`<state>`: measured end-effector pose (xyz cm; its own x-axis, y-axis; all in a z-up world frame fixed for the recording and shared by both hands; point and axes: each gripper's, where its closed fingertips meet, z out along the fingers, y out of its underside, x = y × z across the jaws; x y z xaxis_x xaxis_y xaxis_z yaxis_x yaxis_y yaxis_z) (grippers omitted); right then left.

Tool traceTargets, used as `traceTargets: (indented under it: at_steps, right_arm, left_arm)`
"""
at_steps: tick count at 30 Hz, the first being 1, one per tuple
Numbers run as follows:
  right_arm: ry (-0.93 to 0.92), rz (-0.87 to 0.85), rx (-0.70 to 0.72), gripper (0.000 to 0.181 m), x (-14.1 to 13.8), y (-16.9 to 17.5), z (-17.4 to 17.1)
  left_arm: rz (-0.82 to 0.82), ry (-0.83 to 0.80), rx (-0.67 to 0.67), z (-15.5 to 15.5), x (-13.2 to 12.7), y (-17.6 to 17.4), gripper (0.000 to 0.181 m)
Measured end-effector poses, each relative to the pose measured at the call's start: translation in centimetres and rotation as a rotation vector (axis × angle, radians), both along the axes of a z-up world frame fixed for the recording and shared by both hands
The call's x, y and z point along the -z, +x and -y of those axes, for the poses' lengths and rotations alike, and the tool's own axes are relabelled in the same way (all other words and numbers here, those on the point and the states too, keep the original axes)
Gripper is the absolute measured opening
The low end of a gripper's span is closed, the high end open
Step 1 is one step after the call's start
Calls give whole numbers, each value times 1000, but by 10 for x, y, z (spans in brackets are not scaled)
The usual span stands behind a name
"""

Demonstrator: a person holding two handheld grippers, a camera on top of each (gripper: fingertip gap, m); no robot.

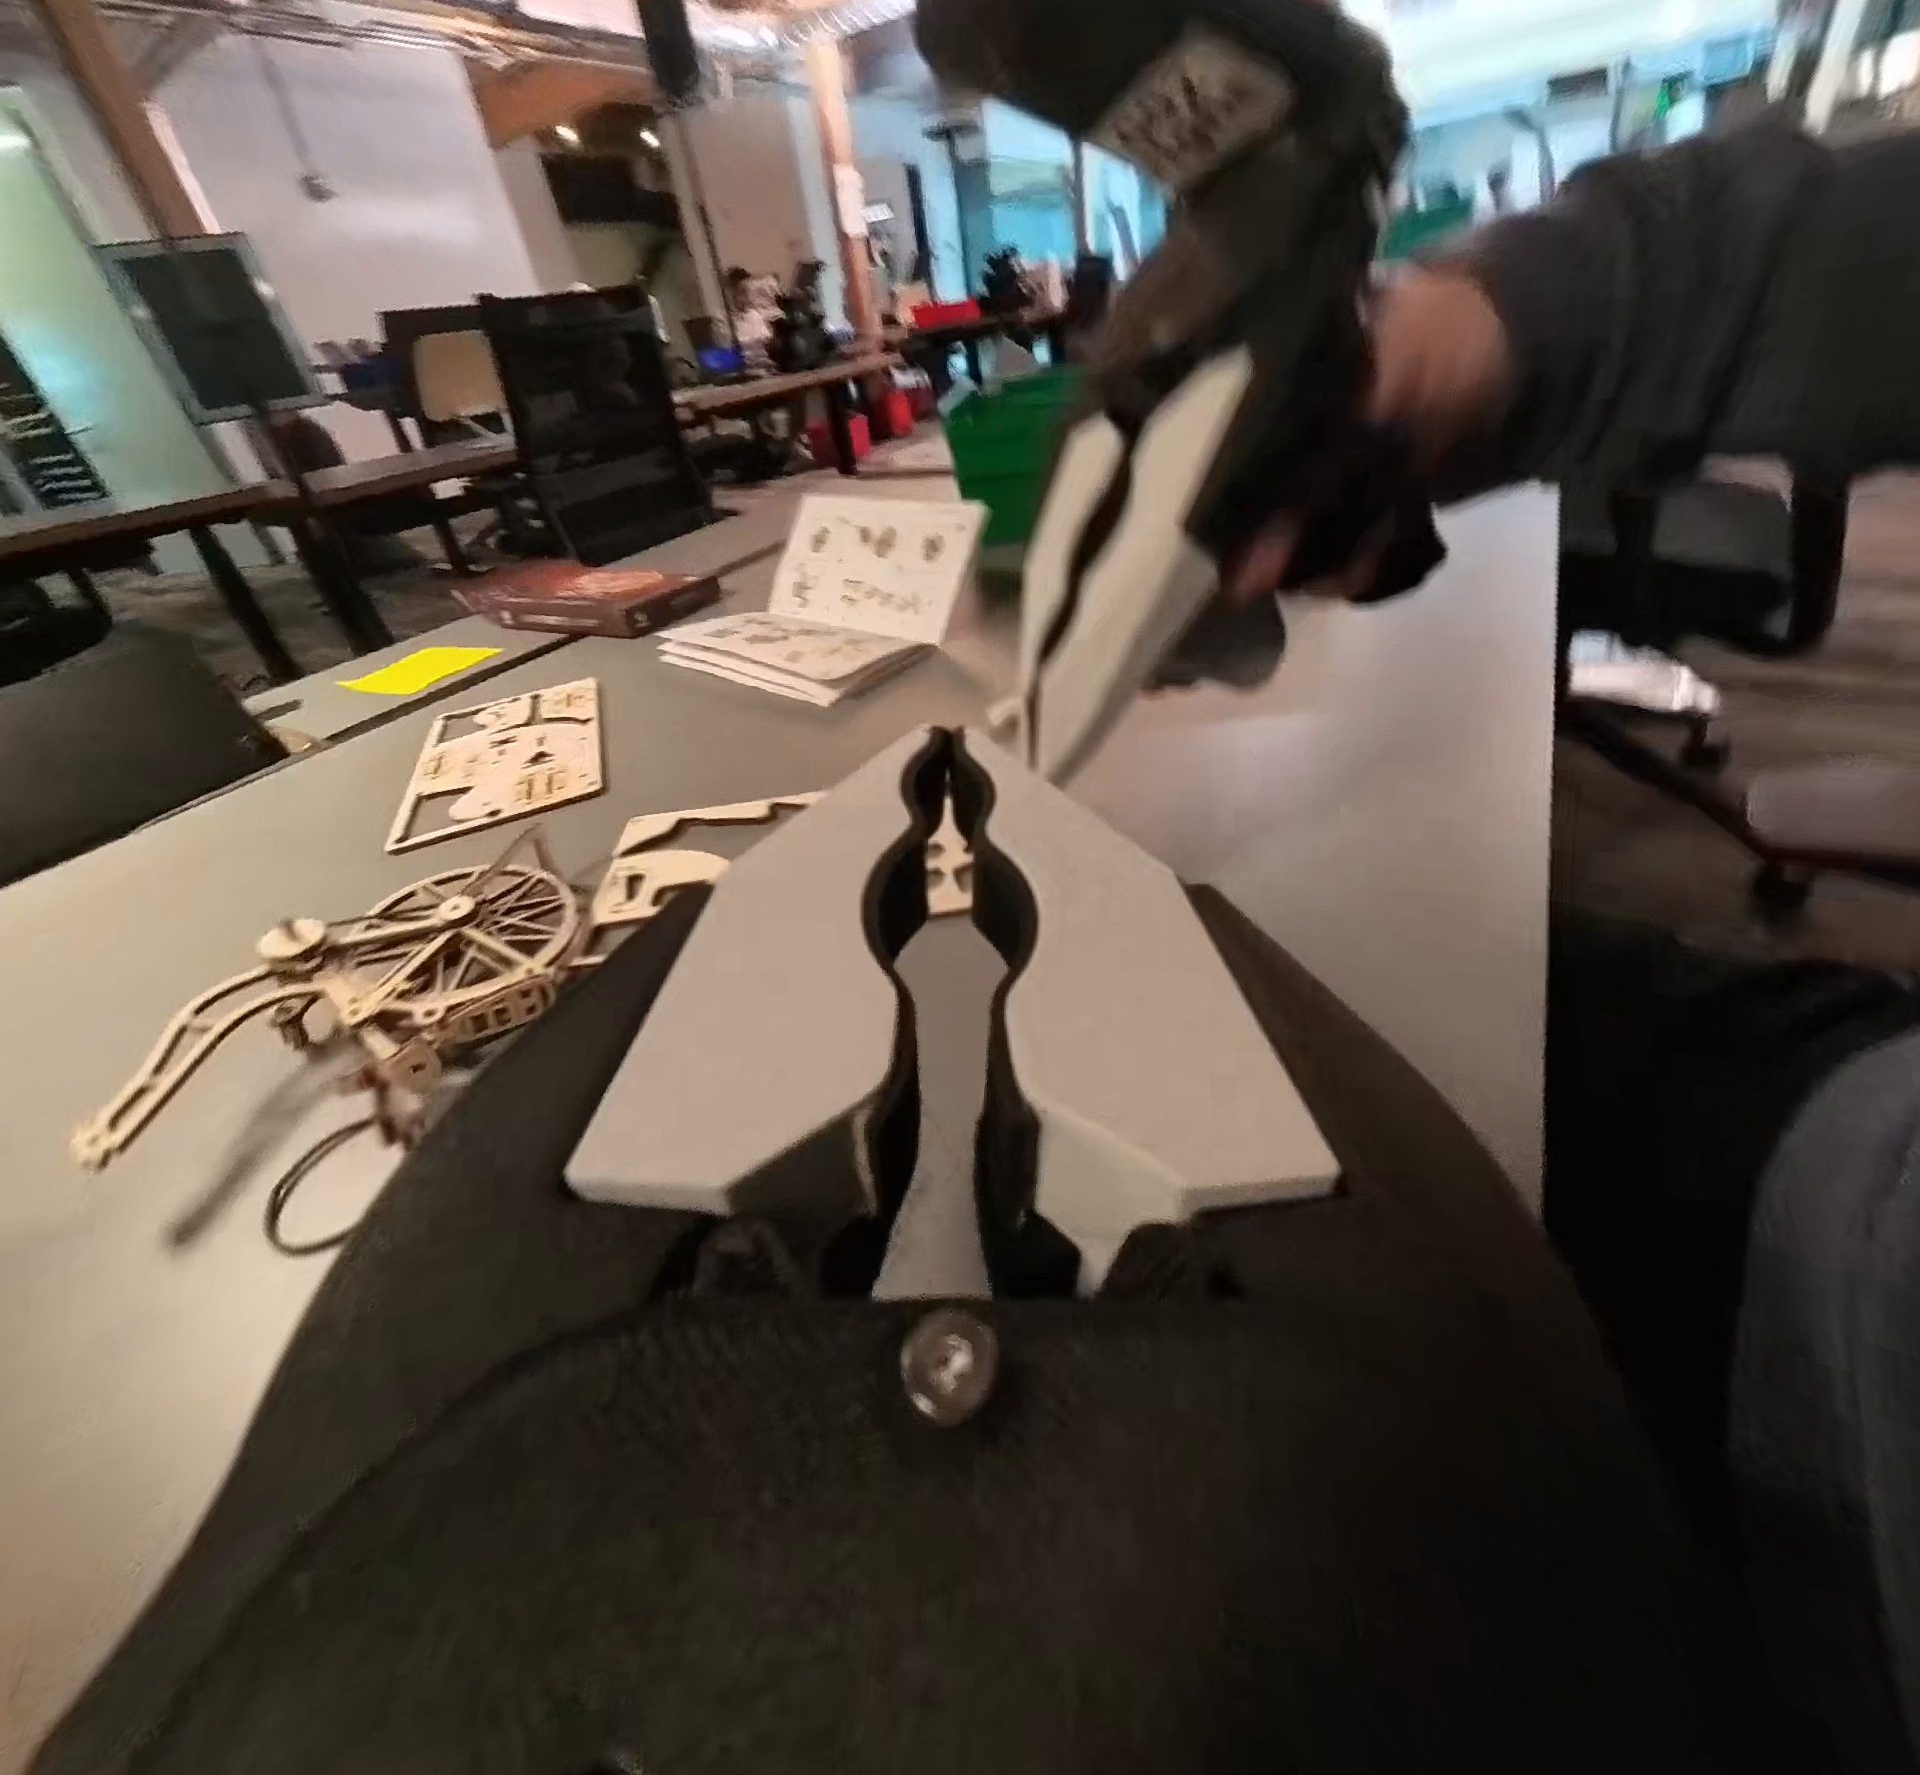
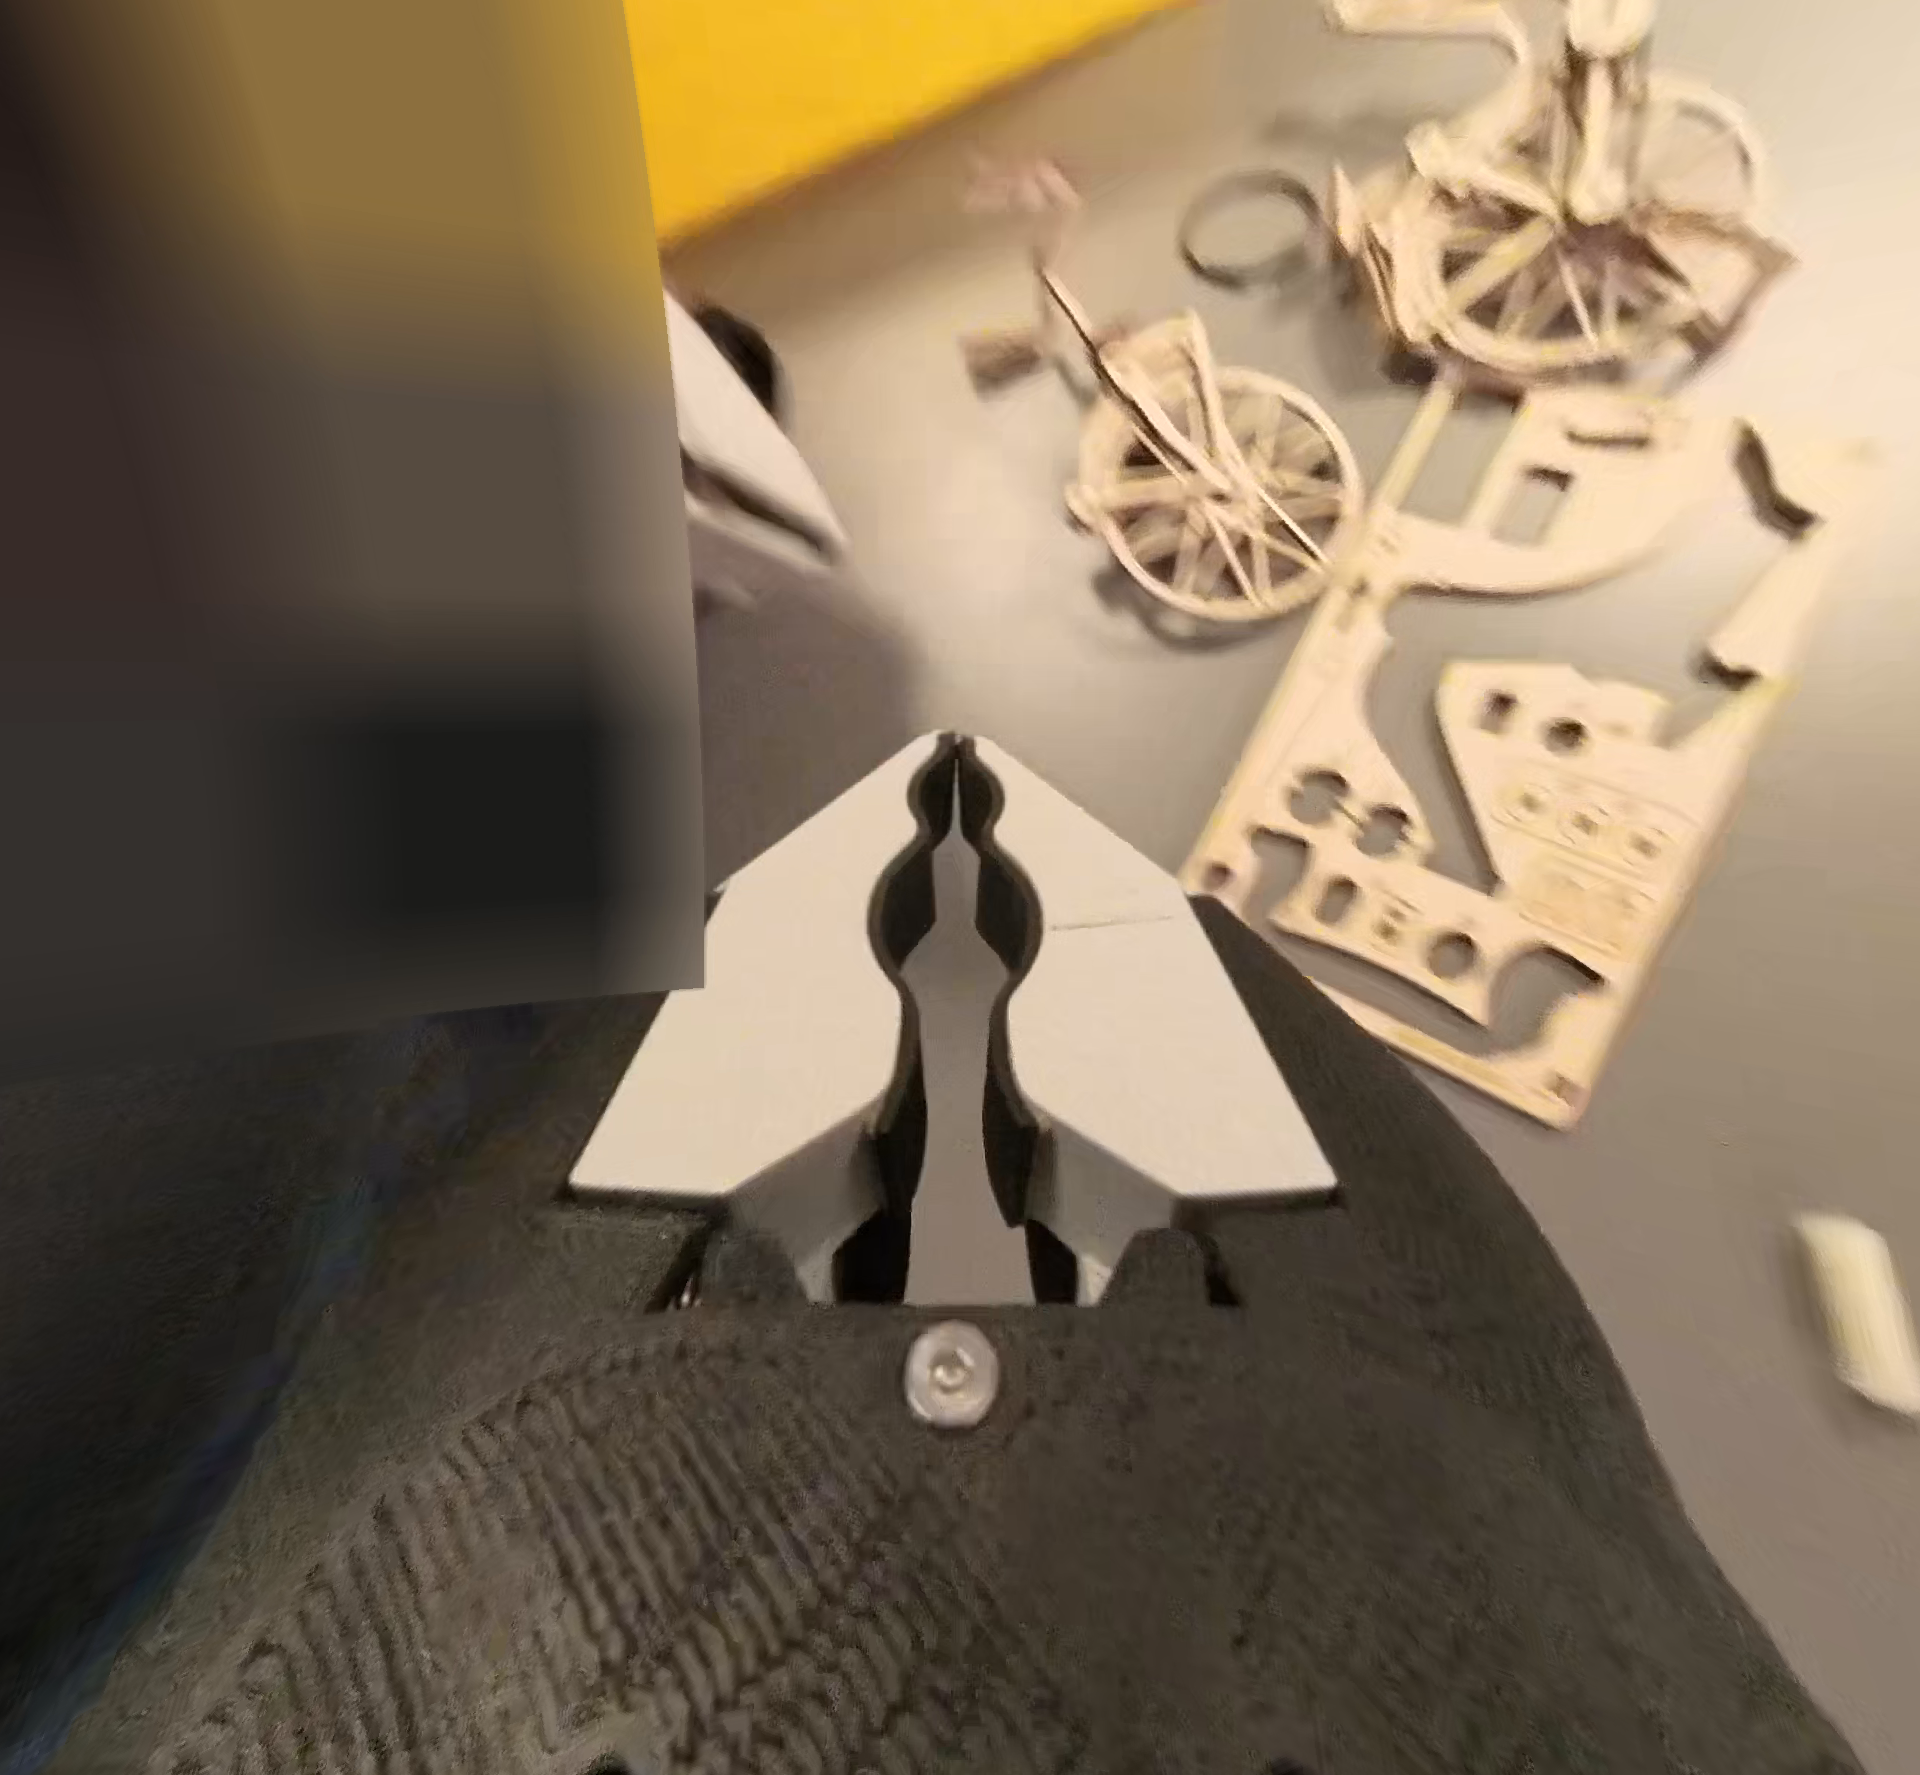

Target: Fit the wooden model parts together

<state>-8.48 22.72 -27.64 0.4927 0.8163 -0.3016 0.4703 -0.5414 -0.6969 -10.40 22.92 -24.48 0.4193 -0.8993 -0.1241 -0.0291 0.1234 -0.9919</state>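
The left gripper (image 1: pixel 951 738) sits at the centre of the left wrist view, its grey fingers closed tip to tip with nothing between them. Beyond it, upper right of the frame, the right gripper (image 1: pixel 1023 723) points down toward the grey table (image 1: pixel 1351 790), held by a hand (image 1: pixel 1434 364) in a dark sleeve; its tips are also together and empty, just beside the left gripper's tips.

At the left of that view lies a partly built wooden model (image 1: pixel 416 967) with a spoked wheel, a dark ring (image 1: pixel 312 1195) near it. Behind it lies a punched sheet (image 1: pixel 499 780), and a second sheet (image 1: pixel 665 852) is partly hidden by the left gripper. Farther back, an open booklet (image 1: pixel 831 613), a brown box (image 1: pixel 592 598) and a yellow note (image 1: pixel 421 667).

In the right wrist view the right gripper (image 2: pixel 954 743) is clenched on nothing at centre frame. At upper right lie a wheel part (image 2: pixel 1216 510), the larger model (image 2: pixel 1558 198) and a sheet (image 2: pixel 1538 790), all apart from the gripper. A yellow patch (image 2: pixel 883 11) fills the top.
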Motion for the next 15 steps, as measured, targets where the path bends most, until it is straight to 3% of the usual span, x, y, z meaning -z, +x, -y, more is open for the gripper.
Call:
traceTargets:
  at_steps: [2,6,15]
  right_arm:
    - [12,187,-9,0,26,15,-3]
    - [38,353,-50,0,54,22,-1]
    - [40,448,-37,0,61,31,-3]
  left_arm:
    - [135,-80,-54,-14,-10,-17,0]
    - [330,-211,-45,-25,-21,-40,0]
    - [347,-234,-23,-25,-21,-41,0]
